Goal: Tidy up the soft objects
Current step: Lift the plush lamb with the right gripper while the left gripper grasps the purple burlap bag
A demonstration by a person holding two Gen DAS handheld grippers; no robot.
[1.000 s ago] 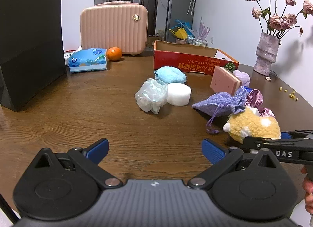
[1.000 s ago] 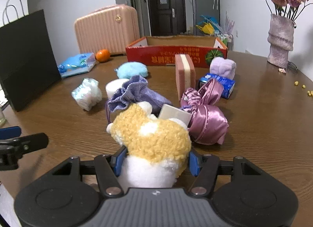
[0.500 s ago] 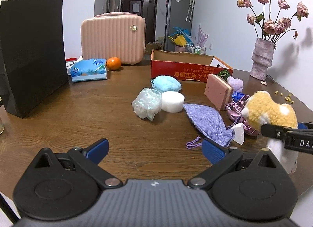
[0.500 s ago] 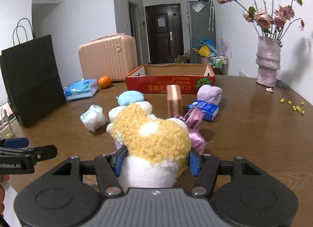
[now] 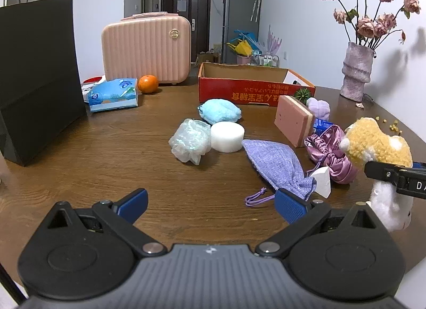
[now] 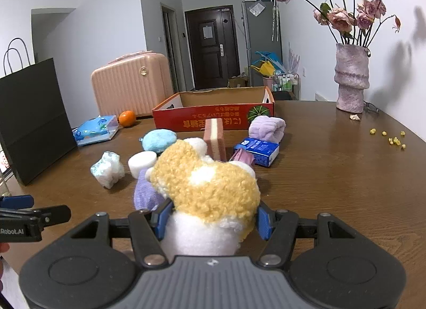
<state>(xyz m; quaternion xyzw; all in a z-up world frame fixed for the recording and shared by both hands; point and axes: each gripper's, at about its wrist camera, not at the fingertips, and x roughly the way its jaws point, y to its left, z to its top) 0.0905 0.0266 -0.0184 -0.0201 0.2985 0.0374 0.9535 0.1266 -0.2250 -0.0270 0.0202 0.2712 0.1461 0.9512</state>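
A: Right tool (image 6: 211, 222) clamped at about half width on the plush toy (image 6: 205, 183), blue pads pressed into its white lower body, yellow head poking forward; lifted clear of the worktop (image 6: 332, 175).

B: Left tool (image 5: 210, 202) wide open, nothing between the pads, hovering above bare wood at the near side of the worktop.

A: Relative to the red cardboard box (image 6: 213, 114): open top, empty as far as can be seen, sitting toward the far edge of the worktop. Just in front of its near wall, a pink sponge block (image 6: 214, 138) standing on edge, a lilac rolled cloth (image 6: 266, 127) and a small blue packet (image 6: 258, 150).

B: Also in front of the box, a blue fluffy pad (image 5: 219, 110), then a white round sponge (image 5: 227, 137) touching a clear crumpled bag (image 5: 190, 141). Nearer still, a lavender drawstring pouch (image 5: 277, 166) lying flat, a shiny purple pouch (image 5: 330, 157) beside it.

A: Left of the box: pink case (image 5: 146, 48), orange (image 5: 148, 84), tissue pack (image 5: 113, 94), black paper bag (image 5: 37, 74) at the worktop's left edge.

B: Right of the box: wide bare wood out to the curved edge, only a vase (image 6: 351, 77) of dried roses and a few yellow crumbs (image 6: 388, 137) there.
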